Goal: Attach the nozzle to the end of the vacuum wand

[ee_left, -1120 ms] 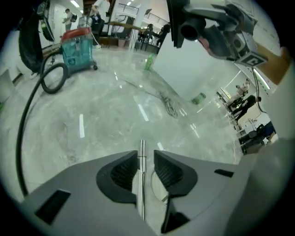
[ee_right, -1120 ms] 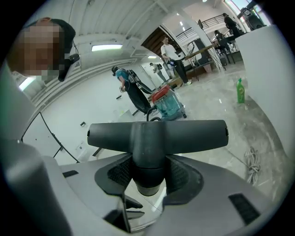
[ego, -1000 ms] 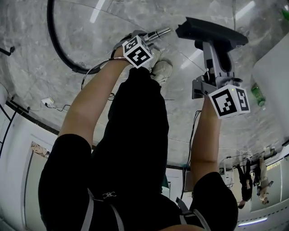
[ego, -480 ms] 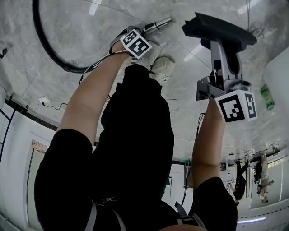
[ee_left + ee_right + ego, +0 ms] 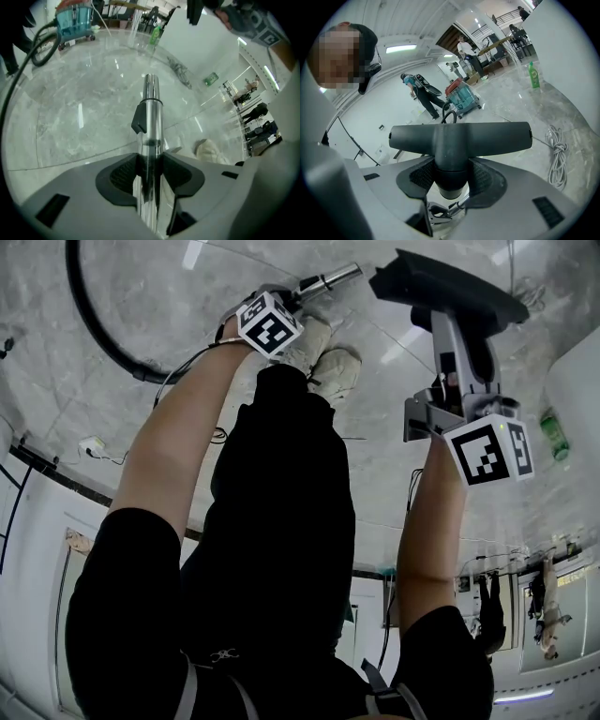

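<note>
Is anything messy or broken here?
Nothing looks broken. The dark grey T-shaped nozzle is not on the shiny metal wand yet, and a white cord lies bunched loose on the marble floor.

Dark T-shaped nozzle (image 5: 442,292); chrome wand (image 5: 328,282) end bare, well apart

Marble floor (image 5: 169,315): black hose (image 5: 73,282), green bottle (image 5: 554,434), coiled cable (image 5: 557,157).
</note>
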{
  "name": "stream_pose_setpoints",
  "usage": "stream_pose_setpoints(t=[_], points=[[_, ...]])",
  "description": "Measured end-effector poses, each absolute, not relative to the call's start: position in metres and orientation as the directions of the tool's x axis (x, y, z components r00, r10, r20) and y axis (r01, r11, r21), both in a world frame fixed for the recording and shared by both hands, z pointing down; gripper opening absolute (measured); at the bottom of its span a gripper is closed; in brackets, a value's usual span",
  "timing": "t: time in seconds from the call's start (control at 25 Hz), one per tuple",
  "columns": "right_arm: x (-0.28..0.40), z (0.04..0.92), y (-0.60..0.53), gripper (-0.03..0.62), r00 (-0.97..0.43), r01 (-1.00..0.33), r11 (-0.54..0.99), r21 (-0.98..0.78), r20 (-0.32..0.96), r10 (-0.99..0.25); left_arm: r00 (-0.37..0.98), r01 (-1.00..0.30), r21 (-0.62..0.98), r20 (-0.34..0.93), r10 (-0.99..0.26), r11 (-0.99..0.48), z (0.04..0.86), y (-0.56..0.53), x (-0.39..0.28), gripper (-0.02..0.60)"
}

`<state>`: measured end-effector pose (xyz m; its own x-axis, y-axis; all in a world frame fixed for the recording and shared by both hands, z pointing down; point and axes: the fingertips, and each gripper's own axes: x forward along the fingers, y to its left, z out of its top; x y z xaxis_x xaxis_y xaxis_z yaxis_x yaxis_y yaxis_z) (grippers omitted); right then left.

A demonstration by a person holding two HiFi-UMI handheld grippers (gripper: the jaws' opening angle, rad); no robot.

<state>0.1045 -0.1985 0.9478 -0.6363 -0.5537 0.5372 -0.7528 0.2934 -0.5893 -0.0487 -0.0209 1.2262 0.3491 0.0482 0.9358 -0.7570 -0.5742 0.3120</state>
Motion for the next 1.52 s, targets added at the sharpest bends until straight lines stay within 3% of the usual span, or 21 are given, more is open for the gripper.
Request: stream_pose_setpoints(t=[0.2,0.48,0.92,1.16,1.4,1.52], points=[[0.118,0.915,-0.204,0.198,-0.613,-0.744,0.205,-0.636,0.526,-0.590,0.522,-0.705,0.355,0.846,-0.111,-0.614,1.115,-0.046,-0.021,0.170],[0.121,0.852,-0.205,0.198,-0.602,-0.750,0.167,-0.640,0.556,-0.573,0.617,-0.622,0.356,0.771,-0.157,-0.698,0.989,-0.046,0.011,0.166],[0.094,0.830,-0.203,0.198,-0.694,-0.710,0.258,-0.656,0.587,-0.418,0.652,-0.600,0.355,0.737,-0.181,-0.717,0.960,-0.054,0.023,0.163],[0.079,0.838,-0.202,0.198,-0.805,-0.592,0.376,-0.713,0.542,-0.241,0.671,-0.591,0.372,0.719,-0.180,-0.716,0.962,-0.050,0.024,0.161],[0.073,0.843,-0.181,0.198,-0.889,-0.416,0.417,-0.808,0.458,0.002,0.732,-0.501,0.434,0.674,-0.098,-0.749,0.958,-0.033,0.027,0.161],[0.077,0.858,-0.186,0.198,-0.859,-0.499,0.325,-0.804,0.507,-0.065,0.703,-0.538,0.423,0.702,-0.111,-0.729,0.966,-0.034,0.026,0.158]])
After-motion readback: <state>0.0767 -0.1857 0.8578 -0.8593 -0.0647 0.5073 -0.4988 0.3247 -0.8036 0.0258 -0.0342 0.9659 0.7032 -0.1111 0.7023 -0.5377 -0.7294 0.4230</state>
